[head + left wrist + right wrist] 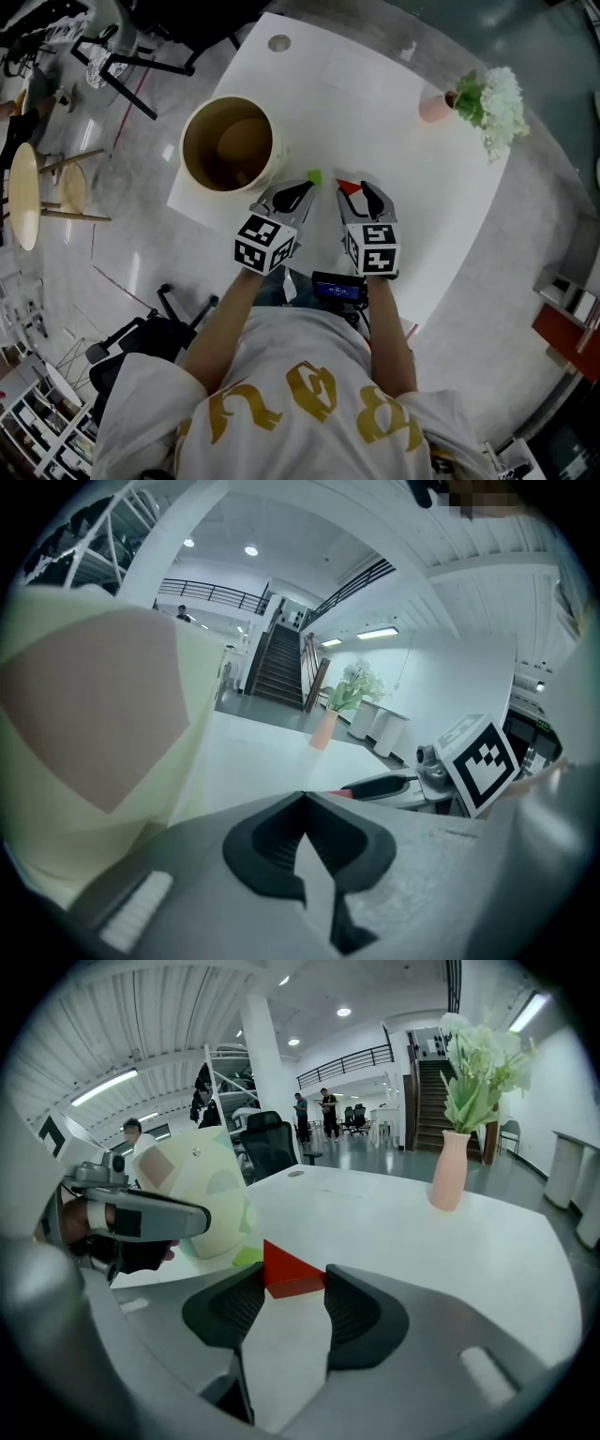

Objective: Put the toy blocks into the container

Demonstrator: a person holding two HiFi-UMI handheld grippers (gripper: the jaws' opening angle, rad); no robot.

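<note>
Pinching the red block (pixel 281 1262), the right gripper (pixel 292 1277) leads; the left gripper (pixel 302 795) has jaws pressed together, green block (pixel 315 176) loose right of the empty-looking container (pixel 275 164).

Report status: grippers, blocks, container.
Left gripper shut, empty. Right gripper shut on red block, at the tips. Green block loose beside container. Left gripper sits between red block and container.
</note>
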